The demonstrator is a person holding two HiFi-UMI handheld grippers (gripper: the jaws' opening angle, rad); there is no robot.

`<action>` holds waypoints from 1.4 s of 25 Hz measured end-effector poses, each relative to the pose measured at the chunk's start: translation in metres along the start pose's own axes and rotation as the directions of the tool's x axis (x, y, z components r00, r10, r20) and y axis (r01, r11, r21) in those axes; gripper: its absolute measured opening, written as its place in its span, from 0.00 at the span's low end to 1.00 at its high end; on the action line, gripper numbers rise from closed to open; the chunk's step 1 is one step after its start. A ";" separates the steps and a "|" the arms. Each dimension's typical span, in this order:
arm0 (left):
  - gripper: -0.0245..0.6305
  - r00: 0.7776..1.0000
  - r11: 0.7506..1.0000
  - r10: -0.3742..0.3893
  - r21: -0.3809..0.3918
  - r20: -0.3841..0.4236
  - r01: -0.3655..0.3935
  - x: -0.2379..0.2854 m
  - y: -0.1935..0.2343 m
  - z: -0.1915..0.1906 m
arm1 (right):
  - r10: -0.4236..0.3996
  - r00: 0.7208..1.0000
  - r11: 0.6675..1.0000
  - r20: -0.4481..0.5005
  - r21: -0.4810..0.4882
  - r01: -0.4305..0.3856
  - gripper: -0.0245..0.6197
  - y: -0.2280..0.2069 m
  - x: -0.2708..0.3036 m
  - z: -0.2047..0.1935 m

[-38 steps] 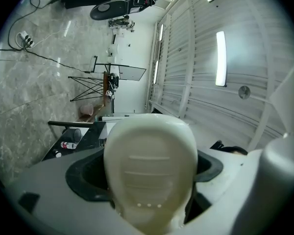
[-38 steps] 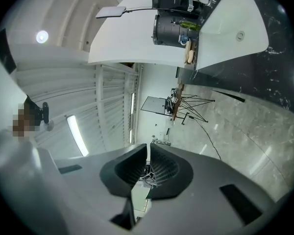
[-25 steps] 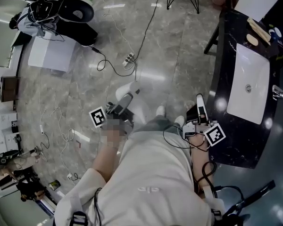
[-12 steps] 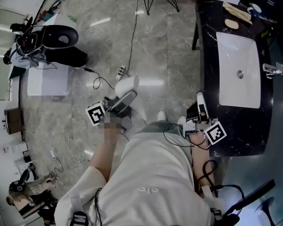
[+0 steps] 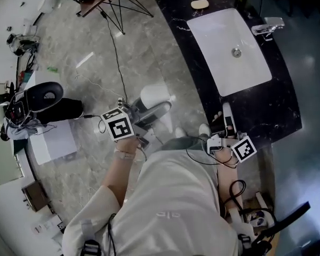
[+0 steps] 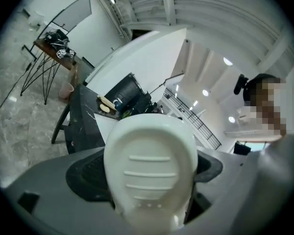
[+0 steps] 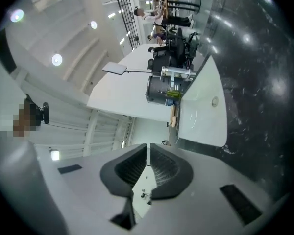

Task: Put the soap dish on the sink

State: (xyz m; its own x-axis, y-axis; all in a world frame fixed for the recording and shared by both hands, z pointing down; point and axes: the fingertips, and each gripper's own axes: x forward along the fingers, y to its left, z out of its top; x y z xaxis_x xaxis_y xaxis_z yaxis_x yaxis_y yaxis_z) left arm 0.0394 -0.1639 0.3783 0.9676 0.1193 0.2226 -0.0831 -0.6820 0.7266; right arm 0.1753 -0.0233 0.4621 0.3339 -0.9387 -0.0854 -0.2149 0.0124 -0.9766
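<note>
The left gripper (image 5: 149, 113) clamps the white soap dish (image 6: 151, 165) well apart from the white sink (image 5: 232, 49), while the right gripper (image 7: 148, 168) hangs with jaws closed on nothing beside the black counter (image 5: 266, 111).

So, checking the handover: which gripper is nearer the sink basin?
Right. The right gripper is over the near edge of the black counter by the sink basin; the left gripper, holding the soap dish, is over the floor.

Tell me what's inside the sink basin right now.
Only the drain shows in the white sink basin; nothing covers it. The soap dish is shut in the left tongs, over the floor.
</note>
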 end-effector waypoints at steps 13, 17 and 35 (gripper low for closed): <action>0.76 0.838 0.891 0.158 0.441 -0.522 0.107 0.139 -0.020 -0.138 | -0.161 0.923 0.986 0.350 0.018 0.165 0.09 -0.041 -0.135 0.080; 0.76 0.763 0.830 0.218 0.527 -0.608 0.183 0.164 -0.021 -0.181 | -0.211 0.873 0.976 0.440 0.041 0.216 0.09 -0.052 -0.183 0.089; 0.76 0.719 0.023 0.531 0.856 -0.448 0.517 0.236 -0.001 -0.283 | -0.344 0.693 0.936 0.634 0.172 0.307 0.09 -0.104 -0.312 0.077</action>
State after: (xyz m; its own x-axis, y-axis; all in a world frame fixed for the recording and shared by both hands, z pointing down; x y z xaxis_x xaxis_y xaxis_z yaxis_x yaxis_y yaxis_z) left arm 0.2004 0.0695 0.6141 0.5449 0.0472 0.8372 0.7020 -0.5717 -0.4247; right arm 0.1642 0.2944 0.5756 0.8869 -0.4365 0.1513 0.0590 -0.2177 -0.9742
